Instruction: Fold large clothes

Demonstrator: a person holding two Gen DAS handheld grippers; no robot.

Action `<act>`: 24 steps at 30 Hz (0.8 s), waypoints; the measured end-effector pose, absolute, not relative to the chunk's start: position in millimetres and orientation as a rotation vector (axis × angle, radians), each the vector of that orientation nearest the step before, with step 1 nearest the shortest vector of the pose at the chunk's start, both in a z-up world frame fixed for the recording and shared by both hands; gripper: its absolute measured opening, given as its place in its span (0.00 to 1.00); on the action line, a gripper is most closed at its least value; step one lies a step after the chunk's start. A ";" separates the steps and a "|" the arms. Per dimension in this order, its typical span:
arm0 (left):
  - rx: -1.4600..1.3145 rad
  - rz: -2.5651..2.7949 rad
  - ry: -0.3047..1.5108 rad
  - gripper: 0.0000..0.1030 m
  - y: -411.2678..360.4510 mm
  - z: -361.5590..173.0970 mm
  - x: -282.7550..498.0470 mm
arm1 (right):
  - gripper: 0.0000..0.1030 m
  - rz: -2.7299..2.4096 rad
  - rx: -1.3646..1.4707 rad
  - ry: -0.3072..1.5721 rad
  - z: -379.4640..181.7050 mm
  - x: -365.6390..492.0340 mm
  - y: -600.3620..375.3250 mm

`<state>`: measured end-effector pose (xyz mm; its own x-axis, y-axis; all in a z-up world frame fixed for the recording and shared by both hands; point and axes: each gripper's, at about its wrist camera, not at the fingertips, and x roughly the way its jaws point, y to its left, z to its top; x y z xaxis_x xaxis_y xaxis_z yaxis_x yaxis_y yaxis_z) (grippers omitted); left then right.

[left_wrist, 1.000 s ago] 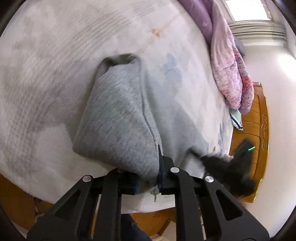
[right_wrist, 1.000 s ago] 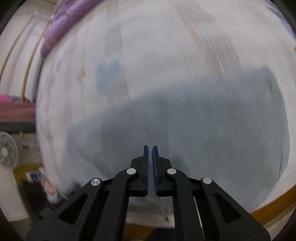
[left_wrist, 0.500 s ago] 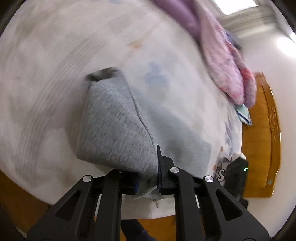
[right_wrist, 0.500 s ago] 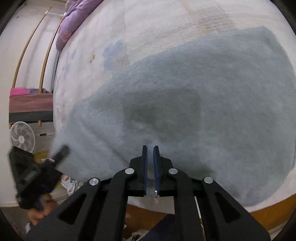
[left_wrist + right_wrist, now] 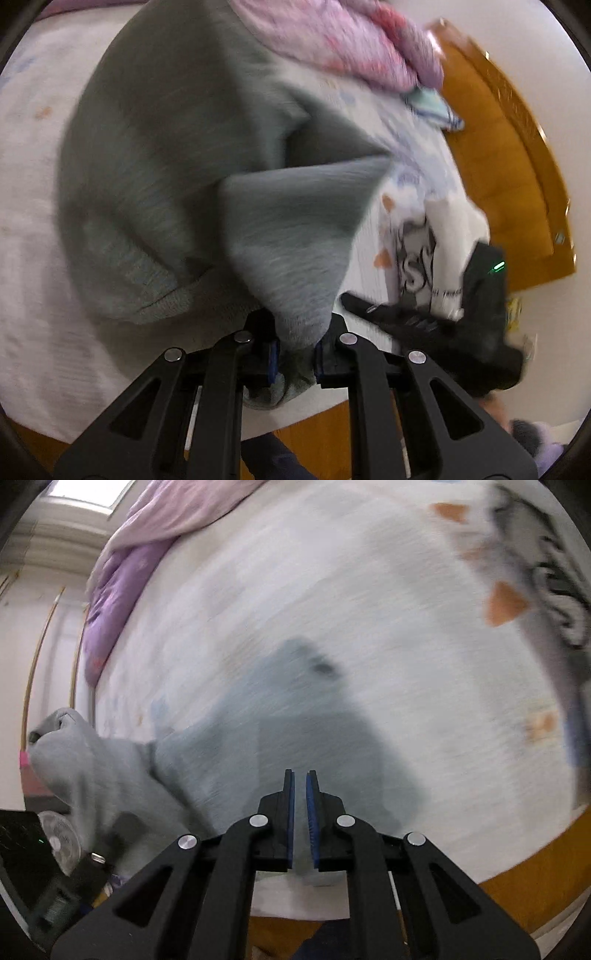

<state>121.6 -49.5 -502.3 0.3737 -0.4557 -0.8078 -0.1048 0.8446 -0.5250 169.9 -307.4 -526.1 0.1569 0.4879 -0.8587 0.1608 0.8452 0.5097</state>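
Observation:
A grey sweatshirt (image 5: 177,155) lies bunched on the white bed (image 5: 33,258). My left gripper (image 5: 295,354) is shut on a thick fold of its edge and lifts that part over the rest. In the right wrist view the same garment (image 5: 295,746) spreads in front of my right gripper (image 5: 300,812), whose blue pads stand a narrow gap apart with a thin layer of grey cloth between them. A lifted part of the sweatshirt (image 5: 70,760) hangs at the left. The right gripper also shows in the left wrist view (image 5: 436,328).
A pink and purple quilt (image 5: 332,37) lies at the back of the bed, by the wooden headboard (image 5: 517,166). A white printed garment (image 5: 424,251) lies at the right. A small fan (image 5: 62,842) stands on the floor at the left.
My left gripper has lifted and carried its fold of sweatshirt toward the headboard side, so the garment is bunched up. The right wrist view has swung and the cloth in front of it has narrowed.

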 end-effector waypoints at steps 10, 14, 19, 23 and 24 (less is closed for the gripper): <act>-0.356 -0.223 1.317 0.13 -144.2 -564.2 139.1 | 0.12 0.309 0.496 1.356 -508.5 187.6 -356.0; -0.213 -0.189 1.367 0.14 -175.6 -591.6 146.2 | 0.17 0.328 0.479 1.367 -503.2 198.5 -364.4; -0.234 -0.188 1.361 0.22 -172.1 -591.8 145.5 | 0.17 0.521 0.501 1.333 -473.0 204.3 -346.6; -0.229 -0.252 1.328 0.30 -166.9 -577.4 126.5 | 0.17 0.706 0.609 1.431 -484.6 216.0 -310.9; -0.222 -0.286 1.304 0.30 -163.1 -568.2 117.9 | 0.17 0.707 0.646 1.474 -494.7 219.2 -304.0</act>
